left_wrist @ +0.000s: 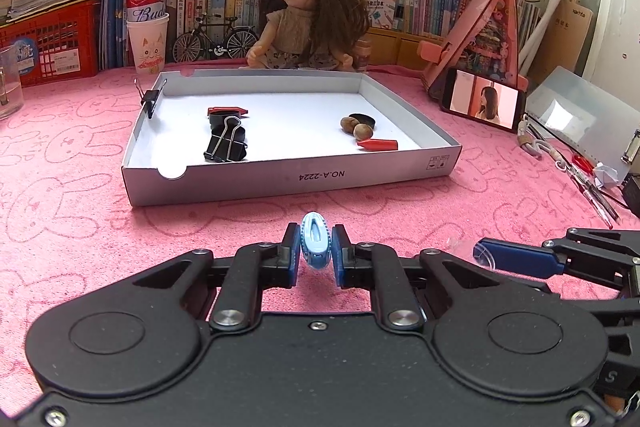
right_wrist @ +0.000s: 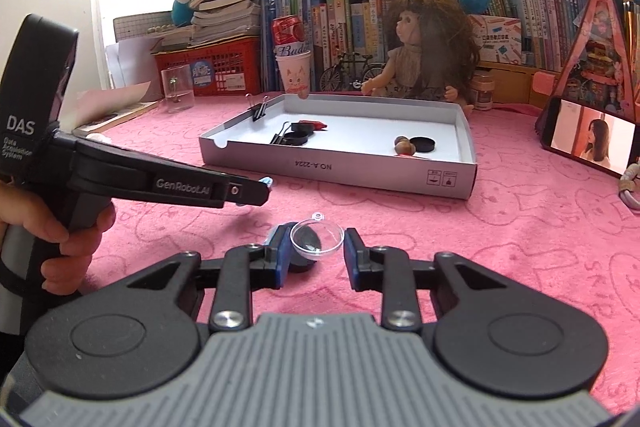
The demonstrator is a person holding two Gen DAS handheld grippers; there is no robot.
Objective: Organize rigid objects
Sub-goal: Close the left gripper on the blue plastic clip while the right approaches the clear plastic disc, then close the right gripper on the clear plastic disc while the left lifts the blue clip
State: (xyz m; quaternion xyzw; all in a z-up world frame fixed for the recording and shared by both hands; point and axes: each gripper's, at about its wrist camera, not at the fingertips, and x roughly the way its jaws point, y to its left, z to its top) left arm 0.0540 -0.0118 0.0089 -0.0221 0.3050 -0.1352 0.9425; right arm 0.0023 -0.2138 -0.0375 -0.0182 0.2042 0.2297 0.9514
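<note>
Pale-blue ridged oval piece (left_wrist: 316, 246) pinched in left gripper (left_wrist: 316, 247), near edge of white tray (left_wrist: 280, 175). Clear plastic dome (right_wrist: 317, 234) between right gripper (right_wrist: 316, 247) pads, contact unclear. Advisable: carry low, level, release inside tray, clear of binder clips (left_wrist: 226, 143).

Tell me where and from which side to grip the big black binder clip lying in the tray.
Grip the binder clip across its black body, coming from above. It lies flat on the tray floor with its wire handles folded over it, and the tray's walls block a level approach.
</note>
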